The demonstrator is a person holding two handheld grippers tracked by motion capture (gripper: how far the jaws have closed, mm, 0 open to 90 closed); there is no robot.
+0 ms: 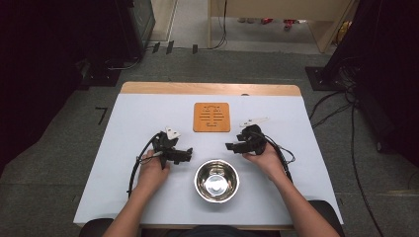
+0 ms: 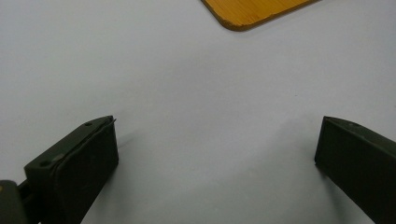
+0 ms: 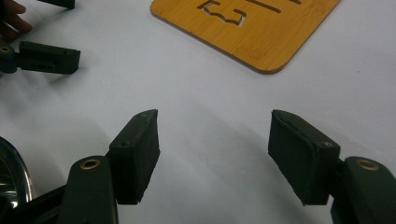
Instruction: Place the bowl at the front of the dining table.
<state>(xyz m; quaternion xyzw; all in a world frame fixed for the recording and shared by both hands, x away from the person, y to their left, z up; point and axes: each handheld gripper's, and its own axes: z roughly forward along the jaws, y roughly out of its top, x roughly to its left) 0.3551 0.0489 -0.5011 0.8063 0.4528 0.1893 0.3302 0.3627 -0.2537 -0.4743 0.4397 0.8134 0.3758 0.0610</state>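
My left gripper [image 1: 189,154] sits left of centre in the high view, its jaws pointing toward the middle of the frame, spread wide with nothing but bare white table [image 2: 196,93] between them in the left gripper view. My right gripper [image 1: 229,146] lies right of centre in the high view, facing the left one, its jaws parted about halfway and holding nothing; in the right gripper view only the white surface shows between them. The steel bowl [image 1: 216,180] stands upright in the lower middle of the high view, just below the gap between my two grippers and apart from both; its shiny rim peeks in at the lower left edge of the right gripper view [image 3: 11,175]. The wooden trivet [image 1: 211,117] lies flat above it, in the upper middle of the high view, near neither claw; its rounded corner shows at the top of the left gripper view [image 2: 247,11], and its slotted face at the top of the right gripper view [image 3: 261,32]
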